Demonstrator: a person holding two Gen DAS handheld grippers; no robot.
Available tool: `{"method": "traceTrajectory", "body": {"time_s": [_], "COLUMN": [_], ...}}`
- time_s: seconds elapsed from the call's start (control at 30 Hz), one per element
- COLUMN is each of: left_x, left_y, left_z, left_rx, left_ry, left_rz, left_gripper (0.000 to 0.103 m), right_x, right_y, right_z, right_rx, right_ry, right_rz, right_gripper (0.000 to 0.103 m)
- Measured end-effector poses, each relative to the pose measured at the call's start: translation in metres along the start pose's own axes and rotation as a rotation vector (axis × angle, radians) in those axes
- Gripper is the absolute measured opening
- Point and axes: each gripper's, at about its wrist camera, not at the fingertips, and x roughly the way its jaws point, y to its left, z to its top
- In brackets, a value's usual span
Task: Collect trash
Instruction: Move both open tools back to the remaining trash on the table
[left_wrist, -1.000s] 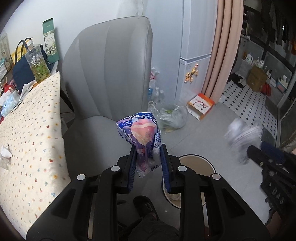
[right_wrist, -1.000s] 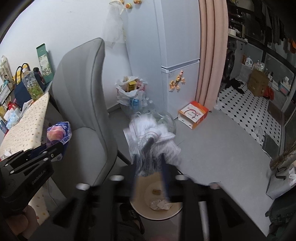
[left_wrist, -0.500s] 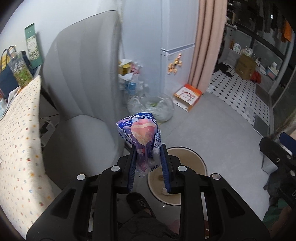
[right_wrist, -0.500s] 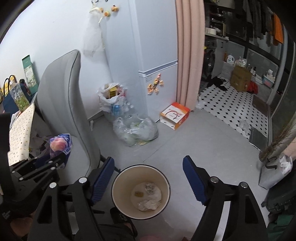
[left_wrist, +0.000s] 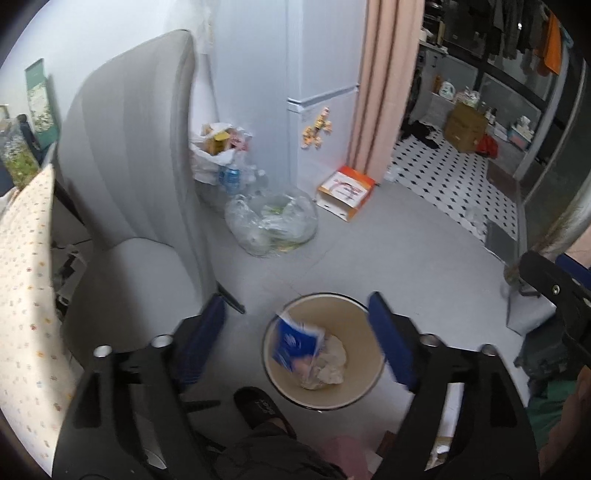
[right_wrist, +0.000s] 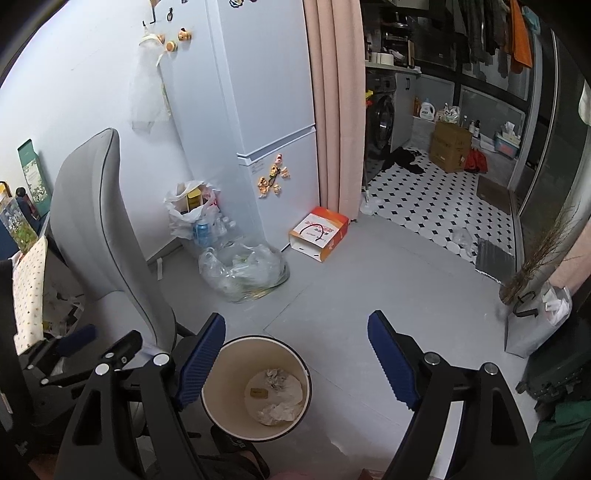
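Grey upholstery covers the chair (left_wrist: 133, 177) standing left of the cream bin (left_wrist: 364, 387) on the floor. Over the bin, the left gripper (left_wrist: 295, 343) has its jaws opening with nothing pressed between them; the right gripper (right_wrist: 295, 354) stands wide and empty. Inside the bin, the blue wrapper (left_wrist: 295, 343) lies tilted on crumpled paper (left_wrist: 332, 365).

A smooth, cream round plastic bin (right_wrist: 255, 384) holds crumpled white paper (right_wrist: 277, 410) and a glossy blue foil wrapper (left_wrist: 295, 345). Beside it, a matt grey fabric chair (right_wrist: 99, 236) and a shiny clear plastic bag (right_wrist: 243, 271) rest on smooth grey flooring (right_wrist: 388, 280).
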Motion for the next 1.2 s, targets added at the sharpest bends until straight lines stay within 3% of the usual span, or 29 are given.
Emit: {"method": "traceTrajectory", "body": {"time_s": [0.03,0.33,0.6,1.2], "left_x": [-0.003,-0.036,-0.081,-0.187], "left_y": [0.003,0.052,0.111,0.241], "left_z": [0.001,0.003,-0.007,-0.050], "left_rx": [-0.006,-0.088,-0.164,-0.373], "left_ry": [-0.011,-0.066,-0.130,-0.263], "left_rz": [0.020,0.117,0.225,0.398], "left_gripper": [0.092,0.094,0.094,0.097], "right_x": [0.000,-0.010,-0.033,-0.113], "right_y": [0.003,0.040,0.113,0.258], "right_z": [0.000,0.005,0.003,-0.011], "right_rx": [-0.006,-0.063,-0.179,-0.381], "right_ry": [-0.001,-0.032,-0.065,-0.124], "right_rz": [0.002,0.050,0.166,0.382], "right_gripper": [0.078,0.084,0.089,0.090]}}
